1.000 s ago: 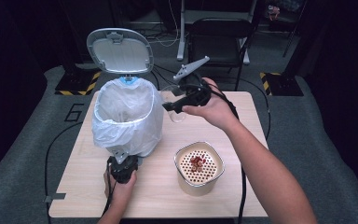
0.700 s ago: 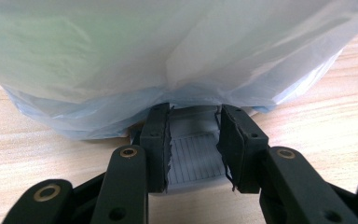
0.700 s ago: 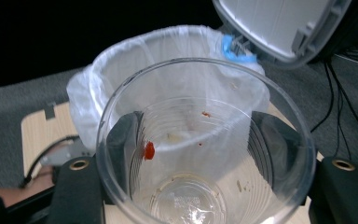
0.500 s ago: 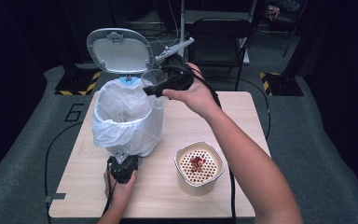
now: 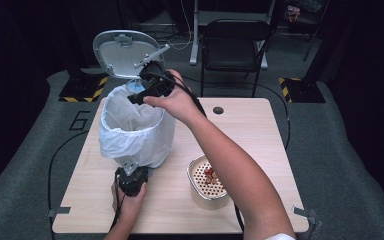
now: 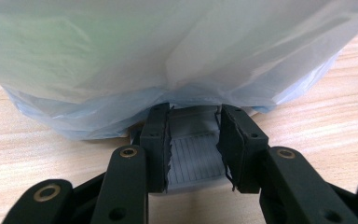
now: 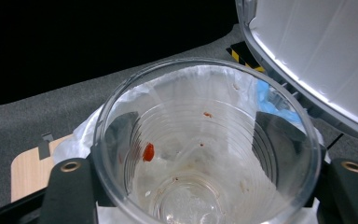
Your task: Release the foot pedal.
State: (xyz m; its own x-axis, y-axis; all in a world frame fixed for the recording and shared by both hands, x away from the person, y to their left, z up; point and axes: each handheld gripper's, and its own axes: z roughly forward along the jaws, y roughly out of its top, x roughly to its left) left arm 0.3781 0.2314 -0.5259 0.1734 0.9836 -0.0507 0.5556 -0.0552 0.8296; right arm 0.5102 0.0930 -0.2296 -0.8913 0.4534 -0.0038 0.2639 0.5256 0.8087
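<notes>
A bin (image 5: 135,131) lined with a white bag stands on the table's left half, its grey lid (image 5: 122,52) raised behind it. My left gripper (image 5: 130,173) sits low at the bin's front, its jaws closed on the sides of the grey ribbed pedal (image 6: 193,158) under the bag (image 6: 177,56); that same gripper (image 6: 195,144) is seen close up. My right gripper (image 5: 147,90) hovers over the bin's mouth, shut on a clear plastic cup (image 7: 205,154). The cup carries a red scrap (image 7: 148,151) and smears inside, with the right gripper (image 7: 205,196) clamped around it.
A cream bowl with a perforated strainer (image 5: 209,182) holding red bits stands at the front right of the wooden table (image 5: 250,135). A black chair (image 5: 232,42) stands beyond the table's far edge. Cables trail from both grippers.
The right gripper has carried the cup leftward from above the table's middle to over the bin's mouth near the lid. The left gripper has stayed at the pedal.
</notes>
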